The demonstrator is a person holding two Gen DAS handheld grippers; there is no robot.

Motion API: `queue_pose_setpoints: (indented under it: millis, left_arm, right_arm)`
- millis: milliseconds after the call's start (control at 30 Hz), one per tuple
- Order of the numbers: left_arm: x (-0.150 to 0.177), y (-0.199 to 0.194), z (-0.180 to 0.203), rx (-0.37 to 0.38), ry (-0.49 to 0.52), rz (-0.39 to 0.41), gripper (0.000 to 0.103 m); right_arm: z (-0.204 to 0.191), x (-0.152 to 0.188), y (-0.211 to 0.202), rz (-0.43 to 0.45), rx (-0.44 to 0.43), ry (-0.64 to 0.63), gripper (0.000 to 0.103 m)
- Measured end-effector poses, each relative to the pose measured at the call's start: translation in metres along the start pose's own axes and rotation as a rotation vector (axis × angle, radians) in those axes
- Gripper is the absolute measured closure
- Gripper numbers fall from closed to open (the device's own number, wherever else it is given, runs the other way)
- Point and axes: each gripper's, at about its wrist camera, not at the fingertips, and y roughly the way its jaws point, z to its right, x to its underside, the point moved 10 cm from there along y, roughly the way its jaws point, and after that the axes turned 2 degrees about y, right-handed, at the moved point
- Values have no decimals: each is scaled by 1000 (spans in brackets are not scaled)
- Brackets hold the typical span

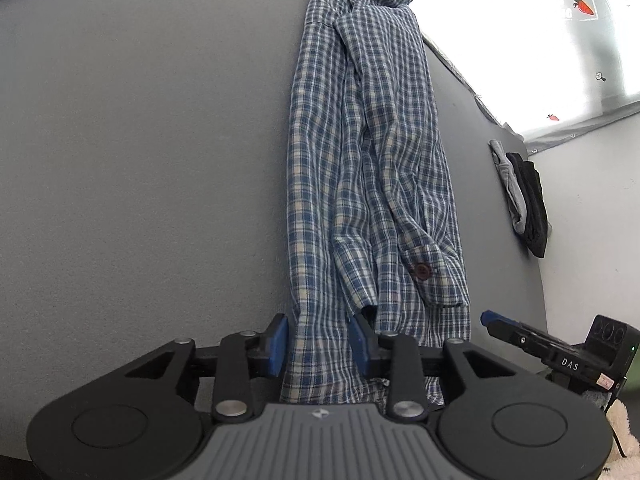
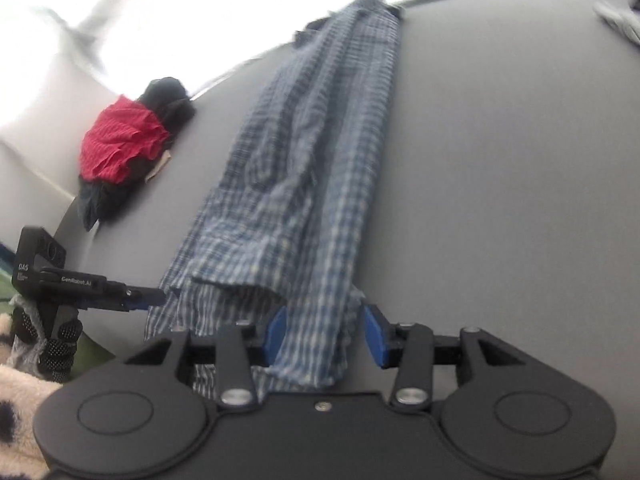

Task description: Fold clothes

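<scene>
**Plaid shirt: limp, grab at hem corners**

Blue-and-white checked cotton shirt (image 1: 372, 168) lies in a long narrow strip on the grey table (image 1: 140, 140). Left gripper (image 1: 320, 346) and right gripper (image 2: 326, 332) both straddle its near hem, pads parted, not pinching. Light, floppy, likely sags; pinch hem corners.

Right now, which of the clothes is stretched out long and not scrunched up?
The blue checked shirt, lying long across the grey table. The red garment sits bunched in a heap near the table's edge.
</scene>
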Motion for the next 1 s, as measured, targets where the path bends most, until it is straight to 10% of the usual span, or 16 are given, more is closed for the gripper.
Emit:
queue_pose_setpoints:
  millis: [367, 500, 767, 1000]
  left_arm:
    - [16, 4, -1, 70, -47, -66, 71]
    - [22, 8, 2, 73, -45, -89, 101]
    - [-7, -47, 43, 263, -42, 25, 102]
    - [-76, -83, 67, 503, -240, 218, 102]
  right_arm:
    - [-13, 25, 29, -143, 28, -12, 64]
    - [-16, 35, 32, -149, 19, 2, 94]
    - [-36, -3, -11, -46, -249, 247, 99]
    - [-24, -73, -42, 199, -514, 552, 99]
